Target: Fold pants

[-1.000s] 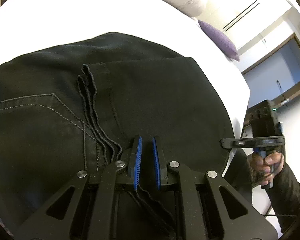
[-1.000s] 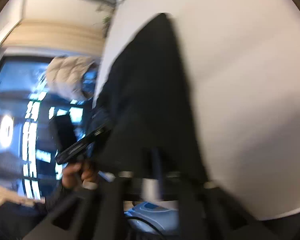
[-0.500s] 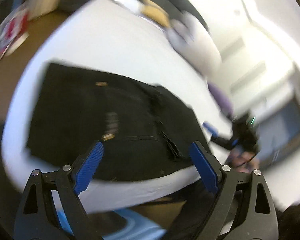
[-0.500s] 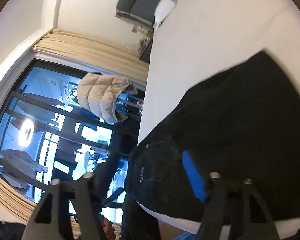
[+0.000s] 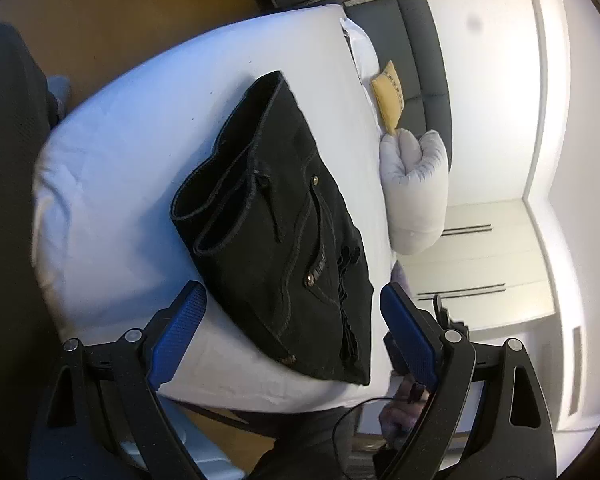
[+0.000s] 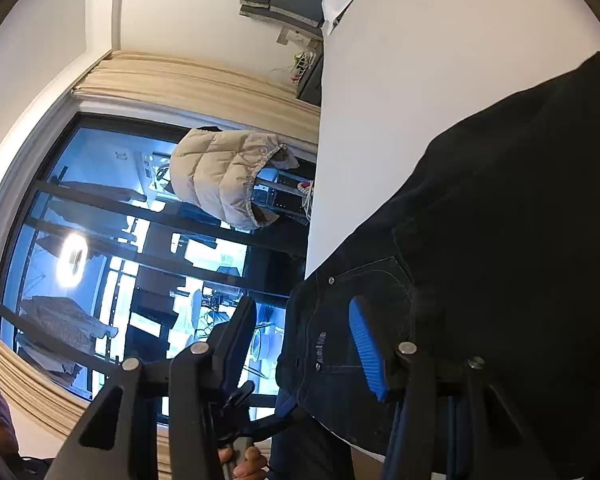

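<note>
The black pants lie folded into a compact stack on the white bed, hems toward the left, waistband near the bed's front edge. My left gripper is open and empty, held back above the bed's near edge. In the right wrist view the pants fill the right side, pocket and rivets showing. My right gripper is open and empty, close over the waist end of the pants.
A grey rolled pillow and a yellow cushion lie at the head of the bed by a dark headboard. White wardrobe doors stand beyond. A beige puffer jacket hangs by the dark window.
My left gripper was shut on the pants' folded edge a second ago; it has opened and pulled back from the bed. My right gripper has also drawn back, open.
</note>
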Demonstrator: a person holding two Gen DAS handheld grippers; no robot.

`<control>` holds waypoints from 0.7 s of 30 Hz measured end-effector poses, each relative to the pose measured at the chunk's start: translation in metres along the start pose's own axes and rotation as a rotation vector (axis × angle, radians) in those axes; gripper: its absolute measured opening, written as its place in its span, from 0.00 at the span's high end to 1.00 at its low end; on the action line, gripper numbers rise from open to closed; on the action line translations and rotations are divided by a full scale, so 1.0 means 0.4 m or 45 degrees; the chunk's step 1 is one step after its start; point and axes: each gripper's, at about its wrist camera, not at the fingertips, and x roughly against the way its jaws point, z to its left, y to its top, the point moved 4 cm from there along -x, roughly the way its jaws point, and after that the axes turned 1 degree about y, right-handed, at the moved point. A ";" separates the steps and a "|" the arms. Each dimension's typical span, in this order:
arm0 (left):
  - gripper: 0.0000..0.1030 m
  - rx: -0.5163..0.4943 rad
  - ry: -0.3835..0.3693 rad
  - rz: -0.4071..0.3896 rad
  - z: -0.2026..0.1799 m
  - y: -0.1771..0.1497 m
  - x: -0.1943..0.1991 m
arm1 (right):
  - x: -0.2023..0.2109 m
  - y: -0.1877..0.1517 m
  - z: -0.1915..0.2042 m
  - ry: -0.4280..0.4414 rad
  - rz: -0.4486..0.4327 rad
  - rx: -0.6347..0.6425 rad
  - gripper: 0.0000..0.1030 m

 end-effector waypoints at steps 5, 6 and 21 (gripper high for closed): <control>0.14 0.110 -0.074 -0.026 0.042 0.012 -0.016 | -0.001 -0.007 -0.018 0.002 -0.009 -0.021 0.49; 0.14 0.115 -0.082 -0.031 0.045 0.013 -0.016 | -0.003 -0.007 -0.021 0.005 -0.007 -0.023 0.49; 0.70 0.027 -0.032 -0.041 -0.038 0.039 -0.072 | -0.064 0.039 -0.030 -0.140 0.195 0.019 0.50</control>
